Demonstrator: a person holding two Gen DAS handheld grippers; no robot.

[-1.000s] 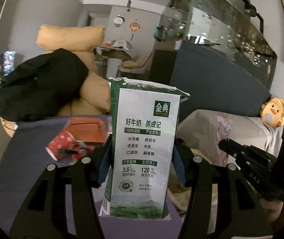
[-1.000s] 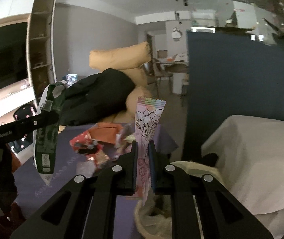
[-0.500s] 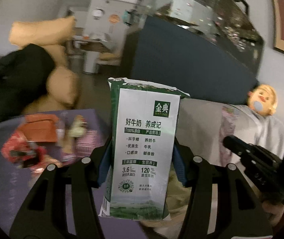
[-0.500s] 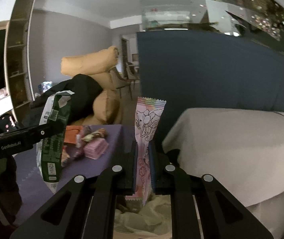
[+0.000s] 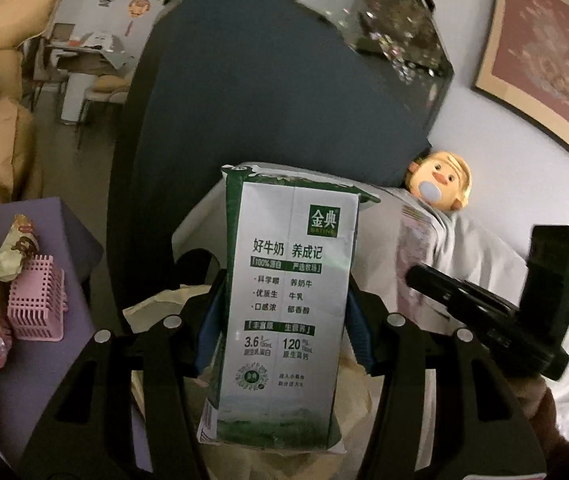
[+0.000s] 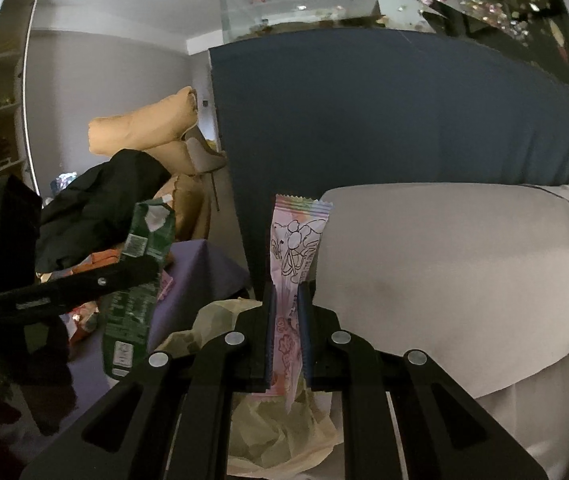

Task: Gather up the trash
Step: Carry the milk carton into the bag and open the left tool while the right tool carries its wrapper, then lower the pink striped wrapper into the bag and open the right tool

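1. Currently your left gripper (image 5: 284,316) is clamped on an upright green-and-white milk carton (image 5: 288,304), blue pads pressing both its sides.
2. Your right gripper (image 6: 286,320) is clamped on a pink snack wrapper (image 6: 294,248), which stands upright between nearly closed jaws.
3. Both items sit above a crumpled beige bag (image 6: 276,432), open beneath the fingers.
4. Left of you, a purple table (image 5: 44,380) carries a pink basket (image 5: 36,308) and more wrappers (image 5: 12,252).
5. A grey sofa (image 6: 444,272) lies on the right.
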